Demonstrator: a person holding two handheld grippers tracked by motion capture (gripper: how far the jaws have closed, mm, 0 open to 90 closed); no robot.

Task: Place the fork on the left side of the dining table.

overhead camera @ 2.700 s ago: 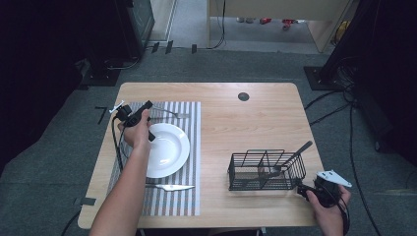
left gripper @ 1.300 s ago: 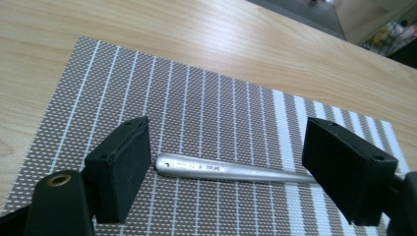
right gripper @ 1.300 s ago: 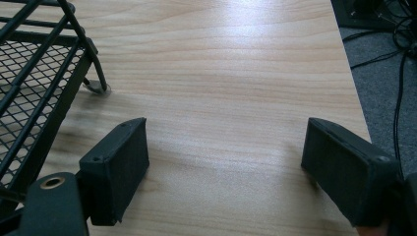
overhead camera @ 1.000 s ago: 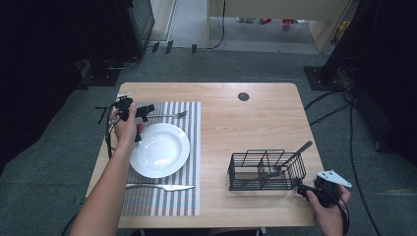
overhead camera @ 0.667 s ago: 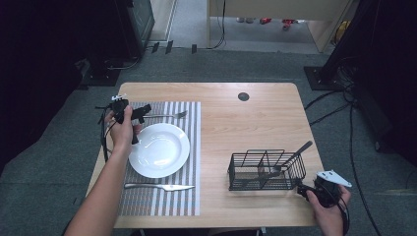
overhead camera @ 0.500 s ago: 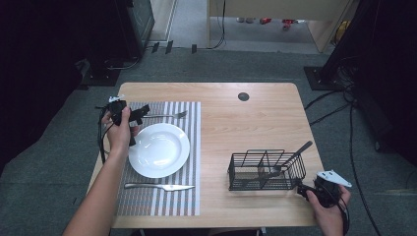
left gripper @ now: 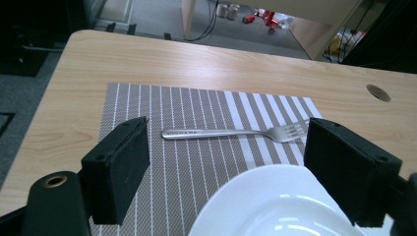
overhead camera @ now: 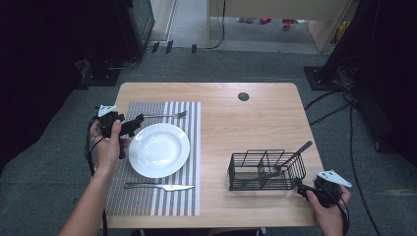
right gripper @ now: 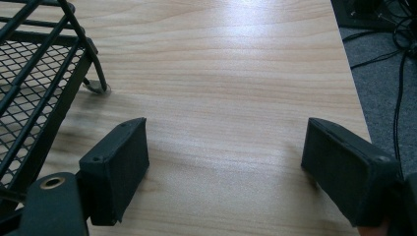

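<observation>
Wooden table (overhead camera: 255, 118) carries a striped placemat (overhead camera: 162, 196) laid as a place setting: fork (overhead camera: 164, 116) beyond the white plate (overhead camera: 159, 150), knife (overhead camera: 160, 186) nearer. Left gripper (overhead camera: 129, 127) hovers at the plate's left rim, jaws wide, empty. Rightward, a wire basket (overhead camera: 265, 169) holds a dark utensil; right gripper (overhead camera: 307, 191) waits beside it, jaws wide, likely idle.
</observation>
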